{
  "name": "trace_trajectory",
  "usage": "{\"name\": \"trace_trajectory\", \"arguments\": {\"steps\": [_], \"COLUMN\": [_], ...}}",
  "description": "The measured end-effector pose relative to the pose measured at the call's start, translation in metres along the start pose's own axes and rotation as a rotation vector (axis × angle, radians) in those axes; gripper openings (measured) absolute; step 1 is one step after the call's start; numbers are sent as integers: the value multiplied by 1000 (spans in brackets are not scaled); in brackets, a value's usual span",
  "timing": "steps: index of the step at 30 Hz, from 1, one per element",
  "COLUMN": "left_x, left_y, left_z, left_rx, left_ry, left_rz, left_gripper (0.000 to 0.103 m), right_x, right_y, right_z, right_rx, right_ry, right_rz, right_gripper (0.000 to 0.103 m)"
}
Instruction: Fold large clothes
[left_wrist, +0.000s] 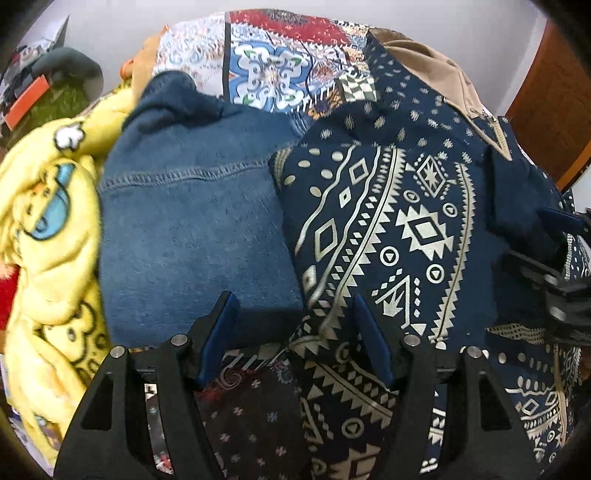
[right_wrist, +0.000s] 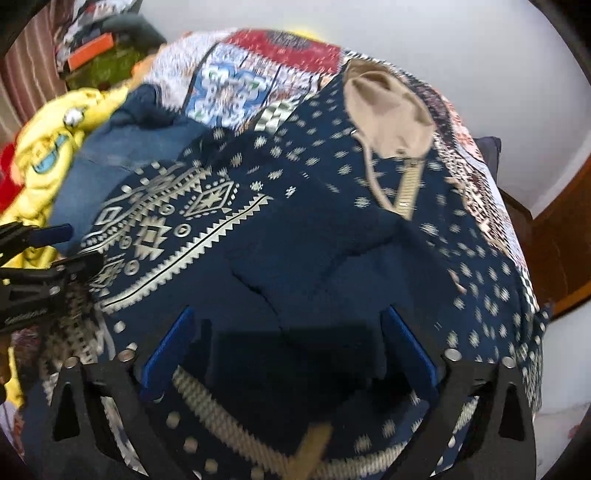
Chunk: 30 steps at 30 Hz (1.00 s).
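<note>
A navy garment with cream geometric print (left_wrist: 399, 229) lies spread over a patchwork-covered surface; it also fills the right wrist view (right_wrist: 314, 229). My left gripper (left_wrist: 291, 306) is open, its blue pads just above the garment's left folded edge, beside a blue denim piece (left_wrist: 192, 221). My right gripper (right_wrist: 288, 317) is open over the plain navy middle of the garment. Each gripper shows at the edge of the other's view: the right gripper (left_wrist: 561, 258) and the left gripper (right_wrist: 40, 254).
A yellow cartoon blanket (left_wrist: 48, 221) is heaped at the left. A tan garment with a zipper (right_wrist: 388, 110) lies at the far end. The patchwork cover (left_wrist: 288, 62) lies beneath. Clutter (left_wrist: 33, 85) sits far left, wooden furniture (left_wrist: 546, 107) at right.
</note>
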<state>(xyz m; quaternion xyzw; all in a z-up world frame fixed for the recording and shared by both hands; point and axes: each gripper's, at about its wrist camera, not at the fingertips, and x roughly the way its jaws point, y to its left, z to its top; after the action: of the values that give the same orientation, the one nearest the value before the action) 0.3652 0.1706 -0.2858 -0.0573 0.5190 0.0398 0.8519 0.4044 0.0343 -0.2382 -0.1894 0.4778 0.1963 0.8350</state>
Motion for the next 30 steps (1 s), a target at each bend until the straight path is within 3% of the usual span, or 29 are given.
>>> {"name": "trace_trajectory", "arguments": {"steps": [1, 6, 9, 11, 13, 16, 23, 30], "left_x": [3, 5, 6, 6, 7, 7, 7, 7], "left_y": [0, -4, -3, -2, -2, -5, -7, -11], "left_z": [-2, -7, -8, -7, -6, -6, -3, -3], "left_rx": [-1, 19, 4, -6, -6, -8, -17, -23], "left_ry": [-2, -37, -36, -29, -25, -18, 4, 11], "left_rz": [-2, 31, 31, 30, 37, 55, 83, 119], "left_gripper": [66, 71, 72, 72, 72, 72, 73, 73], "right_x": [7, 8, 5, 1, -4, -22, -78, -86], "right_y": [3, 7, 0, -9, -25, -52, -121, -183], "right_z": [2, 5, 6, 7, 6, -1, -34, -77], "right_rx": [-9, -36, -22, 1, 44, 120, 273, 404], "right_ry": [13, -60, -83, -87, -78, -102, -180, -153], "right_rz": [-7, -18, -27, -29, -2, 44, 53, 62], "right_gripper": [85, 76, 54, 28, 17, 16, 16, 15]}}
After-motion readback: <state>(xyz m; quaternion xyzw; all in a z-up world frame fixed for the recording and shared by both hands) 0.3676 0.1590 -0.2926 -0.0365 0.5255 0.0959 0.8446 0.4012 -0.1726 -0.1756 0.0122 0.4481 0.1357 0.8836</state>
